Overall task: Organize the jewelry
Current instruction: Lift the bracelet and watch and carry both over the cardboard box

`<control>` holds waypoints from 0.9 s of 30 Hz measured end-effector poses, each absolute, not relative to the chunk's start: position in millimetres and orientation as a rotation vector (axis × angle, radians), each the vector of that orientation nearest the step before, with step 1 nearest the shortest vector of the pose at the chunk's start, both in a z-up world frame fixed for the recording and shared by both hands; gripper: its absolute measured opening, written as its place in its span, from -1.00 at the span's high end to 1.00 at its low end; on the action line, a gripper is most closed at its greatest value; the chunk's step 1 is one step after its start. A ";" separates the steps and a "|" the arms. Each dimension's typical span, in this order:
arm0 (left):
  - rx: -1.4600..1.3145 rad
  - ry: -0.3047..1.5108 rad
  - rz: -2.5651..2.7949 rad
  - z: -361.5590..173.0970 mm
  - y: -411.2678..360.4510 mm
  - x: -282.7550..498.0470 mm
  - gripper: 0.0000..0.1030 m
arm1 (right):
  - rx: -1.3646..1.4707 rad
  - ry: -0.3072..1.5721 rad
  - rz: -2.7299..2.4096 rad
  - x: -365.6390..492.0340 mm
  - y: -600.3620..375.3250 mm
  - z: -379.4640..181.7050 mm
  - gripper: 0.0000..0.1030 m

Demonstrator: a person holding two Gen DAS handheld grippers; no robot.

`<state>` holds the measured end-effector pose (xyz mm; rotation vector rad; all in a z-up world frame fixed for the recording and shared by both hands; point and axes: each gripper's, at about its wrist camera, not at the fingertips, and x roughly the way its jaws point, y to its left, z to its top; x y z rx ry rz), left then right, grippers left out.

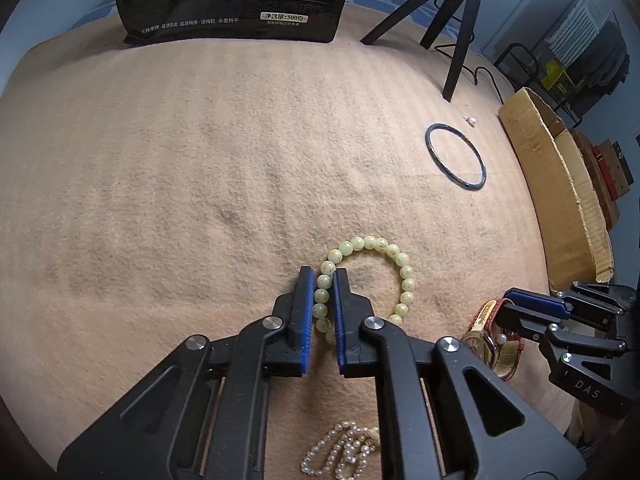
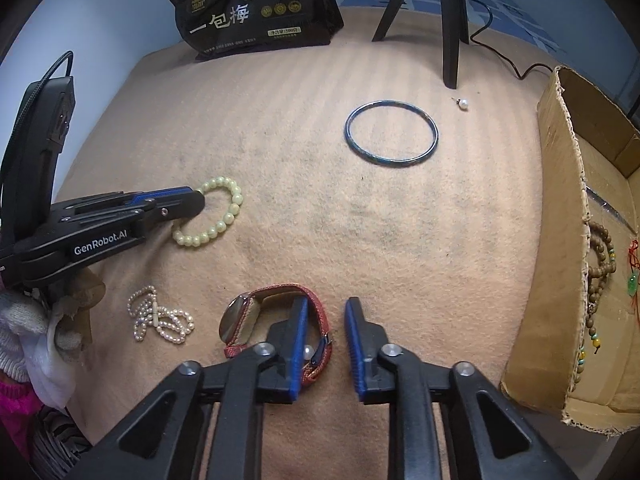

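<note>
Bead bracelet (image 1: 368, 280), pale green, lying on the tan cloth (image 1: 180, 180) at about 5 o'clock in the left wrist view, its left arc caught between the blue pads of the left gripper (image 1: 323, 280). Fingers nearly together on the beads, grasping the strand. Same bracelet (image 2: 216, 212) at 9 o'clock in the right wrist view, with the left gripper (image 2: 192, 200) reaching in from the left edge.

Right gripper (image 2: 326, 308) spread wide, released, low over the cloth at 6 o'clock. Left finger resting inside the loop of a red-strapped watch (image 2: 276, 320), the strap passing between the two fingers; a small pearl (image 2: 307, 351) just beside that finger's pad. Right finger on bare cloth.

Pearl strand (image 2: 160, 318) bunched at 8 o'clock, near the watch but apart from it. Dark bangle (image 2: 391, 133) flat at 1 o'clock, well apart from both grippers. Pearl stud (image 2: 463, 104) just beyond the bangle, near a tripod (image 2: 450, 40) leg. Black snack bag (image 2: 256, 8) upright at 12 o'clock. Cardboard box (image 2: 560, 220) at 3 o'clock, holding a brown bead string (image 2: 600, 264) and a green pendant (image 2: 633, 284) on red cord.
</note>
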<state>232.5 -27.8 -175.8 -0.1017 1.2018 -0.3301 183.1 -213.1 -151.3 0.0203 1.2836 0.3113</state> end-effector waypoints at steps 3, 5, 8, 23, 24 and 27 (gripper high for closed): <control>-0.097 1.197 -0.329 -175.5 -27.1 231.7 0.88 | 0.020 1.282 0.316 182.8 -211.7 -151.9 0.86; -0.095 1.193 -0.328 -175.1 -27.2 231.2 0.89 | 0.011 1.278 0.309 182.7 -210.2 -151.9 0.86; -0.101 1.190 -0.330 -173.9 -27.4 230.8 0.90 | 0.008 1.273 0.308 183.3 -208.1 -151.5 0.88; -0.147 1.135 -0.387 -147.6 -34.8 221.8 0.90 | -0.002 1.213 0.290 179.8 -210.6 -129.1 0.93; -0.149 1.132 -0.391 -145.8 -35.7 220.8 0.90 | -0.002 1.209 0.288 179.3 -211.0 -127.3 0.93; -0.152 1.122 -0.396 -140.7 -37.9 218.2 0.90 | -0.001 1.197 0.281 179.0 -213.7 -121.4 0.93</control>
